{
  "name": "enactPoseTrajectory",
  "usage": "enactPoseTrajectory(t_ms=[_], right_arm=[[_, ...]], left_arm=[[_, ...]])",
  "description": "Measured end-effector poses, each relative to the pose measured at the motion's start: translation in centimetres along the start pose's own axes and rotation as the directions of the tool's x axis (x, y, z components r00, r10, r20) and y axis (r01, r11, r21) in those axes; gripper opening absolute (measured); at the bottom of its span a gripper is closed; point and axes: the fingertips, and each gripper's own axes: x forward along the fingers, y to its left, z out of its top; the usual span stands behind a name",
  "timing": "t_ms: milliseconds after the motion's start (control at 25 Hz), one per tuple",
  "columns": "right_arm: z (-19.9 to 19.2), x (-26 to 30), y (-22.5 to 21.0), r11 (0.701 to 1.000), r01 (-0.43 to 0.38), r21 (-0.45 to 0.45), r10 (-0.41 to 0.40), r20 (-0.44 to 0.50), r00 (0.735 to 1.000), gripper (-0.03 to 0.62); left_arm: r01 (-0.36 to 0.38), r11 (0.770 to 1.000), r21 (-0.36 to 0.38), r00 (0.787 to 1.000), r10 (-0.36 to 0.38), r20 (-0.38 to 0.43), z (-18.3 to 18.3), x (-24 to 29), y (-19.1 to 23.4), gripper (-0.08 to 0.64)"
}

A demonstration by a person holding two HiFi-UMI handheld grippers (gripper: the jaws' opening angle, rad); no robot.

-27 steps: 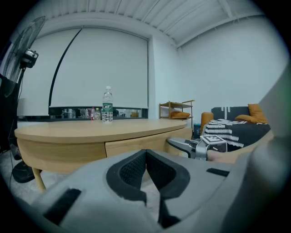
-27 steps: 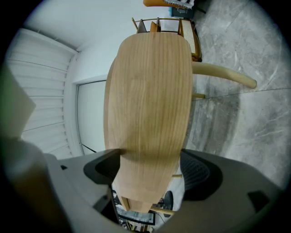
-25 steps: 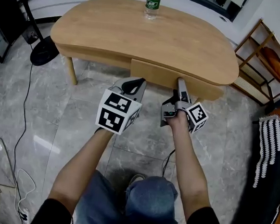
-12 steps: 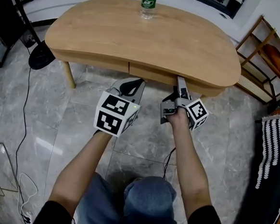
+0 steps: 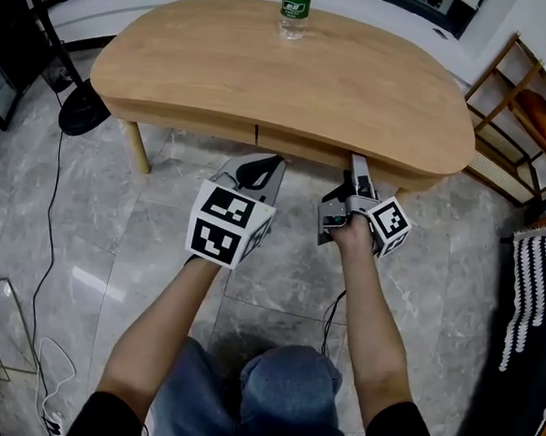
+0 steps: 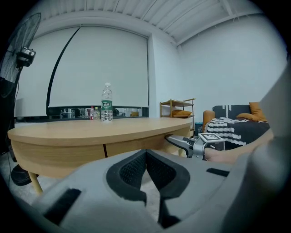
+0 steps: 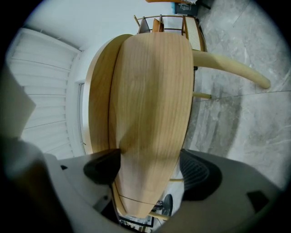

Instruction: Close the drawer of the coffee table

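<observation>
Drawer [image 5: 302, 142] is seen almost flush under the bench [image 5: 293, 78] edge, straddled by the spread right gripper [image 5: 357, 164]. The left gripper [image 5: 258, 170], pressed together and empty, is held just beside. Pushed off-centre, the drawer could be jammed askew.

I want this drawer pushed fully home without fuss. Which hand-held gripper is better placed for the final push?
Right. The right hand-held gripper is at the drawer front, jaws apart with the wood between them. The left hand-held gripper hangs short of the coffee table, jaws together and empty.
</observation>
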Motion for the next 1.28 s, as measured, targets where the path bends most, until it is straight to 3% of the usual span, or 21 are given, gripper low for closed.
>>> enactPoseTrajectory(t_ms=[440, 680, 960, 1280], right_arm=[[-0.9, -4.9, 1.6, 0.997, 0.065, -0.038, -0.066, -0.021, 0.998, 0.351], [-0.2, -7.8, 5.6, 0.992, 0.109, -0.065, -0.11, -0.026, 0.994, 0.31], [1.2, -7.6, 17.0, 0.974, 0.105, -0.201, -0.128, -0.102, 0.987, 0.232], [5.2, -4.6, 35.1, 0.9, 0.047, -0.433, -0.135, -0.175, 0.975, 0.129]], left_arm=[[0.043, 0.999, -0.004, 0.999, -0.043, -0.003, 1.9, -1.6, -1.7, 0.002], [0.065, 0.997, -0.035, 0.997, -0.067, -0.039, 5.0, -3.3, -2.8, 0.002], [0.058, 0.996, -0.075, 0.996, -0.063, -0.069, 13.4, -7.0, -2.3, 0.002], [0.017, 0.996, -0.084, 0.994, -0.026, -0.106, 26.8, -11.8, -0.4, 0.002]])
